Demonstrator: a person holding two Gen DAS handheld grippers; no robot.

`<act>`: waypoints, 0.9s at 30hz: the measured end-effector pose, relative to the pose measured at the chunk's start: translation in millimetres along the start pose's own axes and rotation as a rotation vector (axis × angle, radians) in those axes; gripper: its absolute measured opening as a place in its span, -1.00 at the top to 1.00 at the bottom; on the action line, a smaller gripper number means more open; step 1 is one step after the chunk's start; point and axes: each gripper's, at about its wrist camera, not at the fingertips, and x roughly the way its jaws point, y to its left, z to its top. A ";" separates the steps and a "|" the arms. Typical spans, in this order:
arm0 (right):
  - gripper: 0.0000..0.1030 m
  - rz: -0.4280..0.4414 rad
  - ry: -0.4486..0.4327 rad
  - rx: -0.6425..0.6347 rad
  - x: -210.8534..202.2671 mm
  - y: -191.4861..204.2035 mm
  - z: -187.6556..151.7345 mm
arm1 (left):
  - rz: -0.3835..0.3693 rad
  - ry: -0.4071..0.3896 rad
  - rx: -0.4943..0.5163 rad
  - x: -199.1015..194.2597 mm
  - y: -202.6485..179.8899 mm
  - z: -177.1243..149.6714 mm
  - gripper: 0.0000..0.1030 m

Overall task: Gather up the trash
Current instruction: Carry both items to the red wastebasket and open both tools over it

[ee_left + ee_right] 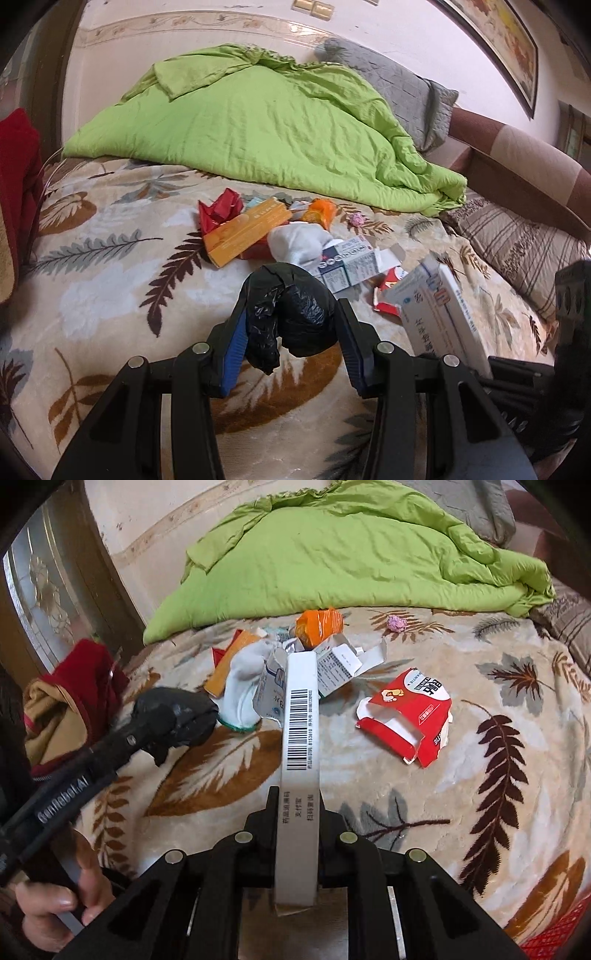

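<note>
Your left claw point(290, 317) is partly closed, its blue-padded fingers point(236, 343) pinching a crumpled black plastic trash bag point(295, 314) that bulges out between and above them, hanging just over the bed. Your right claw point(295, 805) is clamped tight on a long white cardboard medicine box with a barcode point(298, 746), held lengthwise so that it juts forward over the litter; in the left wrist view that same box point(439, 306) rises at the right edge, just beside the left claw. Ahead of both claws the trash lies in a loose cluster: a white sock with a green cuff point(243, 686), a long orange carton point(247, 230), a torn open white-and-blue box point(347, 262), a crumpled orange wrapper point(317, 626), red folded packaging point(219, 210) and, apart to the right, a torn red-and-white carton point(406, 716) with bare blanket all round it. A small pink paper ball point(396, 623) sits alone near the far side. It all rests on a beige fleece blanket printed with brown and grey leaves point(461, 812), which offers open room near you and to the right. Behind the cluster a rumpled lime-green duvet point(258, 122) closes off the back, with a grey quilted pillow point(402, 88) beyond it against the pale wall, and a red-and-tan garment point(74, 701) bunched at the left edge.
</note>
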 end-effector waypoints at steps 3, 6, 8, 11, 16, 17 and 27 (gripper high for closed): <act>0.71 0.032 -0.020 0.038 -10.6 -6.4 0.8 | -0.025 0.005 0.015 -2.2 -6.5 -2.0 0.13; 0.71 0.078 -0.023 0.106 -25.4 -19.3 -1.8 | -0.054 0.020 0.048 -4.3 -20.0 -4.6 0.13; 0.71 0.098 -0.032 0.142 -41.7 -29.2 -7.9 | -0.078 0.024 0.076 -6.7 -33.2 -5.2 0.13; 0.71 0.090 -0.061 0.168 -71.5 -43.4 -18.3 | -0.134 0.032 0.137 -12.7 -61.9 -5.8 0.13; 0.71 0.032 -0.100 0.242 -120.4 -79.2 -35.0 | -0.272 0.063 0.228 -24.7 -119.2 -9.4 0.13; 0.71 0.015 -0.108 0.258 -130.7 -87.9 -38.7 | -0.308 0.076 0.246 -26.8 -133.6 -10.0 0.13; 0.71 -0.158 -0.154 0.448 -218.9 -172.0 -84.0 | -0.590 0.206 0.391 -32.7 -253.7 -32.1 0.12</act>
